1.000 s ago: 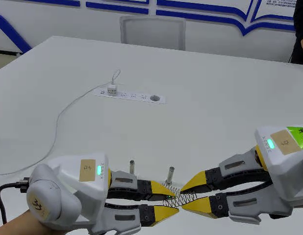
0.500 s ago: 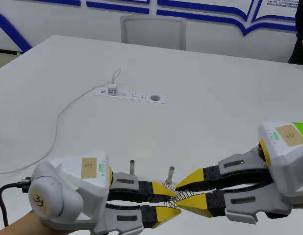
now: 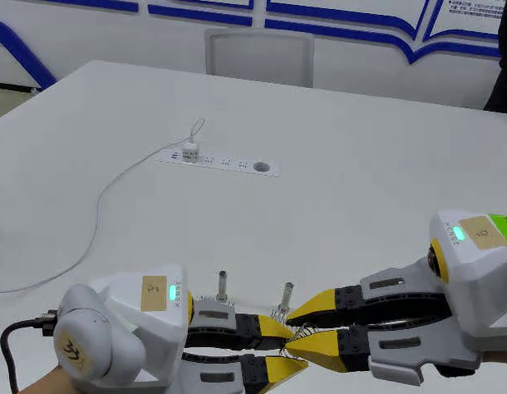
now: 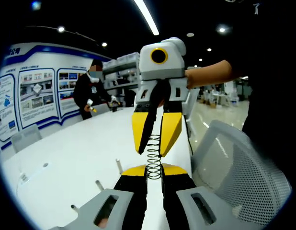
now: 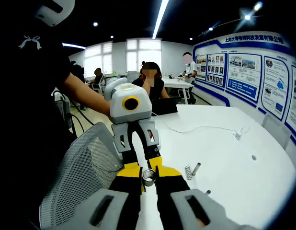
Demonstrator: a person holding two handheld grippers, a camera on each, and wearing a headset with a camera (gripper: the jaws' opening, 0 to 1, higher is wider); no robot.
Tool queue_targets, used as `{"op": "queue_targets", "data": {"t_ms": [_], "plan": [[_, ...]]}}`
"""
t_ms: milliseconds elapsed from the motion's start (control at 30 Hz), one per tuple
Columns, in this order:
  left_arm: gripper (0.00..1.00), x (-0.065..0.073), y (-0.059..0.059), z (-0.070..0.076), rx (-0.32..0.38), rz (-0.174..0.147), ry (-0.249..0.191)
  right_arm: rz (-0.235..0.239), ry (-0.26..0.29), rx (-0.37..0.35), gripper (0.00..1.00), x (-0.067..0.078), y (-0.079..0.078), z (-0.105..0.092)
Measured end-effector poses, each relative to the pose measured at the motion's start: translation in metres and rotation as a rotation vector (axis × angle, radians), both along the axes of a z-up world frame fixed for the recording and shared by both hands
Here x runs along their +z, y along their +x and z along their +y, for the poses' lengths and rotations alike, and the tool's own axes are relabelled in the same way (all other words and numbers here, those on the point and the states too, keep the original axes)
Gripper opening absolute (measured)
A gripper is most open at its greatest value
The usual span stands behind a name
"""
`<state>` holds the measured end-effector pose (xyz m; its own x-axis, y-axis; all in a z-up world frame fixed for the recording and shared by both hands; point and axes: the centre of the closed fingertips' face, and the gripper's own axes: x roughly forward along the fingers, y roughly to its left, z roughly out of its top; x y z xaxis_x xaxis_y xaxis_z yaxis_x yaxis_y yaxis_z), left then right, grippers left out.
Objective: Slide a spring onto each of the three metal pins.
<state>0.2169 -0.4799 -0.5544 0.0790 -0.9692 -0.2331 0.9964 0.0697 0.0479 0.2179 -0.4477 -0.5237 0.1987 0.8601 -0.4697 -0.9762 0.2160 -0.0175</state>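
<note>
Left tool (image 4: 153, 171) and right tool (image 5: 147, 175) meet tip to tip low over the near edge of the white tabletop (image 3: 360, 180). One spring (image 4: 153, 155) is stretched between them. Left tool jaws are pressed in on one end of the spring, pinching it. Right tool jaws are closed on the other end, also pinching it. In the right gripper view the coil shows end-on between the yellow tips. The spring is off the tabletop, held in the air between the two tools and not on any pin.

Head view: a pin (image 3: 222, 284) stands upright just behind the left tool's jaws. A second pin (image 3: 285, 295) stands upright to its right, just behind where the tips meet. Both are bare. A loose spring (image 5: 188, 171) sits on the tabletop just beside the second pin, not around it.

Left gripper view: three pins stand in a row on the tabletop, all bare.

Further back on the tabletop lies a white power strip (image 3: 214, 161) with a white cable (image 3: 106, 190) trailing off to the left. A grey chair (image 3: 258, 54) stands at the far edge. A hand holds each tool from behind.
</note>
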Motion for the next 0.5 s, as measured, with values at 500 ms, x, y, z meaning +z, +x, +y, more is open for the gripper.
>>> {"op": "queue_targets", "data": {"t_ms": [500], "plan": [[0.1,0.0015,0.0052,0.0053,0.035,0.029,-0.034,0.018,0.023,-0.048,0.15,-0.0006,0.0078,-0.0023]]}}
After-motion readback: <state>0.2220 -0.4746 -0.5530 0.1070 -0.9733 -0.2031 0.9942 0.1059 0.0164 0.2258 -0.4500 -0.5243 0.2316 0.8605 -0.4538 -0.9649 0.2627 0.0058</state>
